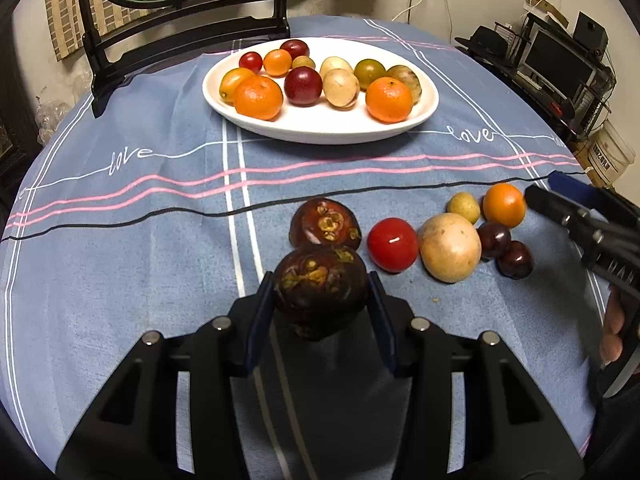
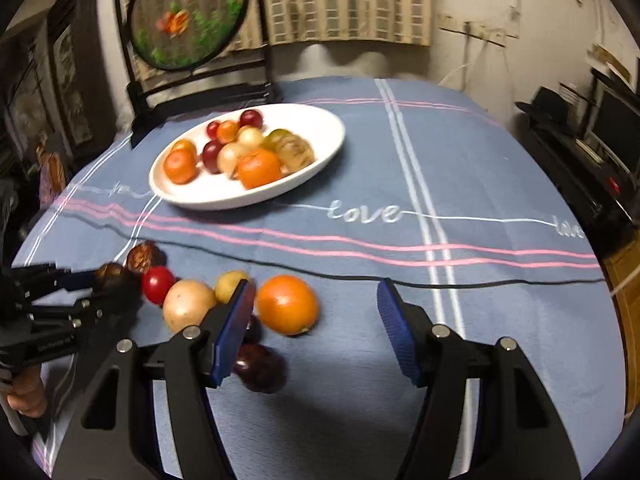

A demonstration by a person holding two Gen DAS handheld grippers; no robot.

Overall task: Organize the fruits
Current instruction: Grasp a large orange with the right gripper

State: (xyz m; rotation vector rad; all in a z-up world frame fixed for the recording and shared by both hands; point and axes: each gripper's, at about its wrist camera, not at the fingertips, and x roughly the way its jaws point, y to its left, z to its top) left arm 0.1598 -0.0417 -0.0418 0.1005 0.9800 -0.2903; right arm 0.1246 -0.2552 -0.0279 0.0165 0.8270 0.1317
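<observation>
The left gripper [image 1: 320, 300] is clamped on a dark mangosteen [image 1: 319, 295], both blue pads pressed to its sides, held just above the cloth [image 1: 120, 240]. Only the left wrist view shows this grip closely; in the right wrist view the same gripper [image 2: 105, 280] appears small at the left edge, with the fruit at its tip. The right gripper [image 2: 316, 312] stands with its jaws apart and nothing between them; an orange [image 2: 287, 304] lies just beyond its left pad [image 2: 234, 328], and a dark plum [image 2: 260, 366] lies beside that pad, partly hidden by it. The left wrist view catches this gripper [image 1: 560, 196] only from the side, at the right edge.

A second mangosteen [image 1: 325, 223] sits on the cloth just behind the held one. To its right lie a red tomato [image 1: 393, 245], a large pale round fruit [image 1: 449, 247], a small yellow fruit [image 1: 463, 207] and two plums, all close together.

Farther back, the white oval dish [image 1: 320, 128] holds two large oranges, smaller orange fruit, red plums, pale fruits and a green one, seen sharply from the left wrist and blurred from the right
</observation>
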